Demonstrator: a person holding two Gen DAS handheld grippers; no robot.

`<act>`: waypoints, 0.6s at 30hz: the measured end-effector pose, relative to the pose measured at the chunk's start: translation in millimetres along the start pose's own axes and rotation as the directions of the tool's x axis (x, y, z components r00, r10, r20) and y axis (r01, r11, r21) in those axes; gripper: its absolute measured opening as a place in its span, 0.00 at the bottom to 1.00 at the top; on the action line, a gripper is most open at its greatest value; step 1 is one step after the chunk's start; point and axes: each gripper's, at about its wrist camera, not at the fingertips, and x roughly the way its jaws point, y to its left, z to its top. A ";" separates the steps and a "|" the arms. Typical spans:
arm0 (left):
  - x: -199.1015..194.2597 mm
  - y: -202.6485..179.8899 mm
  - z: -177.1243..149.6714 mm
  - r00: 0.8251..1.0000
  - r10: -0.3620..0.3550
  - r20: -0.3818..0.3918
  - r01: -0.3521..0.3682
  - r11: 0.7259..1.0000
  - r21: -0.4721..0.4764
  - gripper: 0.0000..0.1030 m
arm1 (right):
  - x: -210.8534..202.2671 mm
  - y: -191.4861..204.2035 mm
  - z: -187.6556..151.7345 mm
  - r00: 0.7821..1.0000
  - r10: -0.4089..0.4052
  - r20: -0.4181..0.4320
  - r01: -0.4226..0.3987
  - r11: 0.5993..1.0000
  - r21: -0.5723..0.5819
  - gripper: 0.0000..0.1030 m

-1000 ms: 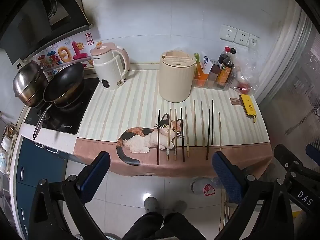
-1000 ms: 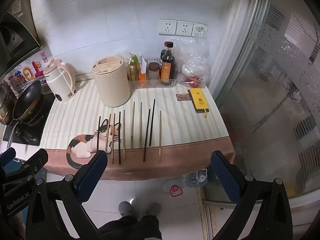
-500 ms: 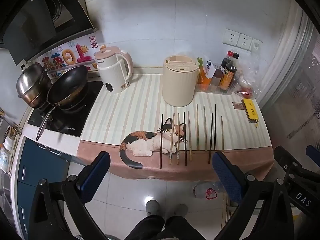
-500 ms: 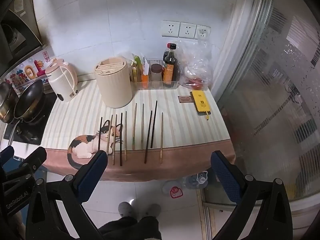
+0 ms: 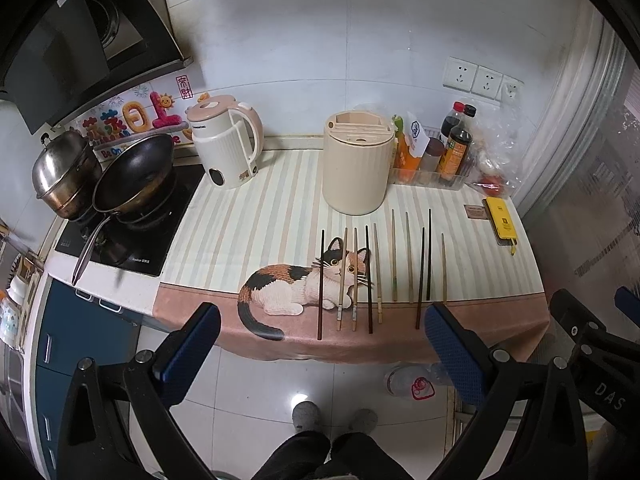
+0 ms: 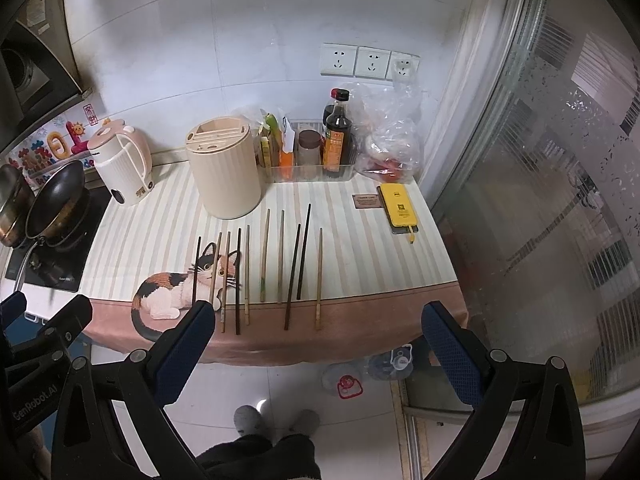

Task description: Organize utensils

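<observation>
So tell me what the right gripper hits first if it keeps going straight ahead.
Probably the row of chopsticks on the striped cloth. The right gripper is open, held short of the counter edge with nothing between. Depth is unclear in this fisheye view.

"DAS" — right tongs point(image 5: 608, 394), "GenRobot.AI" — left tongs point(image 6: 34, 404)
</observation>
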 end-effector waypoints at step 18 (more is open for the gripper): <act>0.9 -2.3 2.1 1.000 0.006 0.004 -0.006 1.000 0.003 1.00 | 1.1 -5.9 1.2 1.000 -0.002 0.005 0.002 1.000 -0.003 1.00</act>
